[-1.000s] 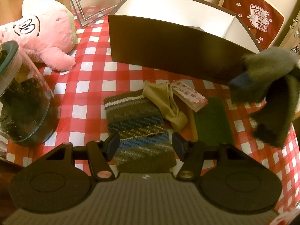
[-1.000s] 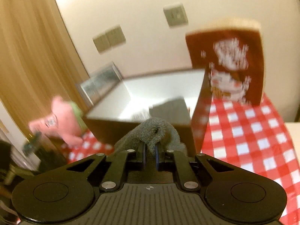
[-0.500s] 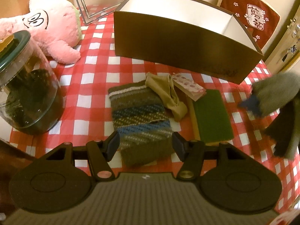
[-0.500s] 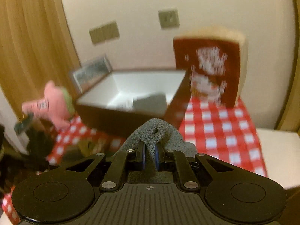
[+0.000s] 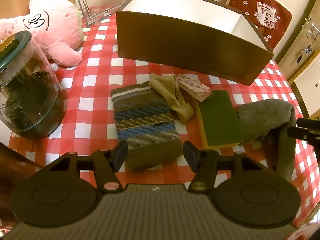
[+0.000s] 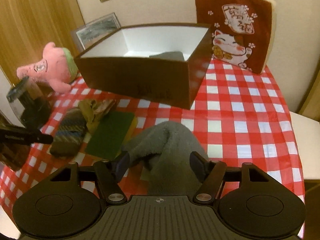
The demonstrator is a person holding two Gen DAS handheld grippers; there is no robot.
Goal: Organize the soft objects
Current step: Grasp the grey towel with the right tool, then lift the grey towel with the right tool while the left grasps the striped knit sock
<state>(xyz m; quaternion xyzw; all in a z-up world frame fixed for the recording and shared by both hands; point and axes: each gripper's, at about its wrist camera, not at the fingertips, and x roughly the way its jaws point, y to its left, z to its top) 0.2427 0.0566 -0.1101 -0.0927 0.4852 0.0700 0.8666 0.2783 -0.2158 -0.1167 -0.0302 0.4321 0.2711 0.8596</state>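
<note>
The right gripper (image 6: 158,163) was observed opening, its jaws spreading around a grey fleece cloth (image 6: 170,140) slumped on the red-checked tablecloth (image 6: 250,120) beside a green scouring sponge (image 5: 218,118). The left gripper (image 5: 155,154) was held spread, empty, above a striped knitted cloth (image 5: 144,120).

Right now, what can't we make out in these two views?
- Box interior: left wrist view, front wall hides it.
- Dark item in the box: right wrist view, mostly behind the rim, unidentifiable.
- Grey cloth lower end: right wrist view, hidden behind the right tongs.
- Jar: left wrist view, cut by the edge.
</note>
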